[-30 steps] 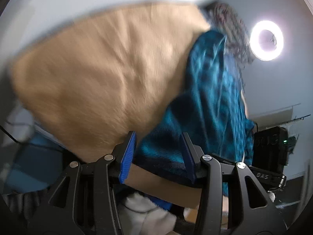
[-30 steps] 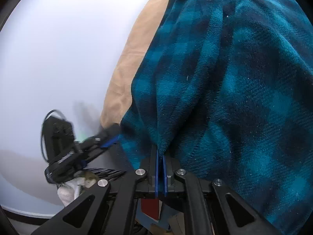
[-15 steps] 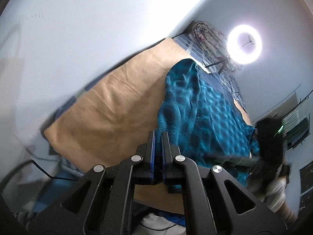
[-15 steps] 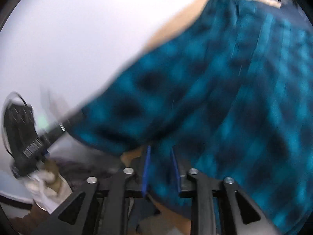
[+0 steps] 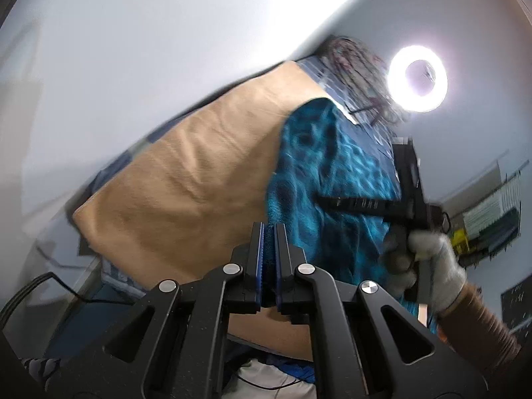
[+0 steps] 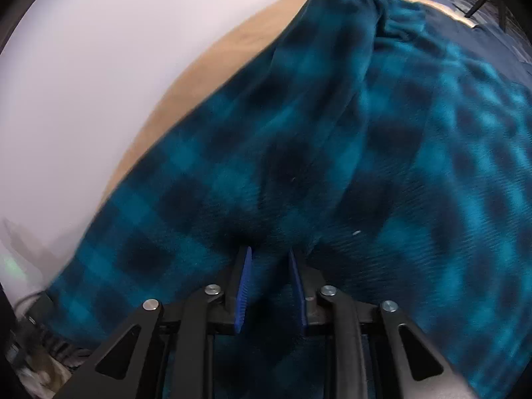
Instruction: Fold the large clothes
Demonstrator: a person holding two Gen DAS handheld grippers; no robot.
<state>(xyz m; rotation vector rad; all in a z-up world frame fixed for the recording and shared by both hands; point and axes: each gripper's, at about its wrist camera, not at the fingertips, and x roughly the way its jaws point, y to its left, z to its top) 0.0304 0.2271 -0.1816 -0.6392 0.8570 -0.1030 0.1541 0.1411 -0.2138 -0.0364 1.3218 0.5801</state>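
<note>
1. Two grippers on one big teal plaid fleece garment [image 6: 332, 153], spread over a tan sheet [image 5: 186, 183] on the bed.
2. Left gripper [image 5: 268, 232] has just snapped together on the near edge of the fleece; a second ago its jaws stood wide apart with the cloth only lying between them. A thin sliver of teal shows pinched between the blue pads now.
3. Right gripper [image 6: 268, 259] has done the opposite. It was clamped tight on a fold a second ago, and now its jaws stand partly apart. Fleece bunches between them, but I cannot tell whether the pads press on it.
4. From the left camera you can see the person's gloved right hand [image 5: 429, 259] off to the right, blurred, swinging that gripper across the garment.
5. My read: a handover of the hold. Left has taken the near hem, and right is shifting to a fresh spot for the fold.
6. Ring light [image 5: 417, 78] glares at the far end of the bed.
7. Most of the fleece lies rumpled, so the fold looks early yet.
</note>
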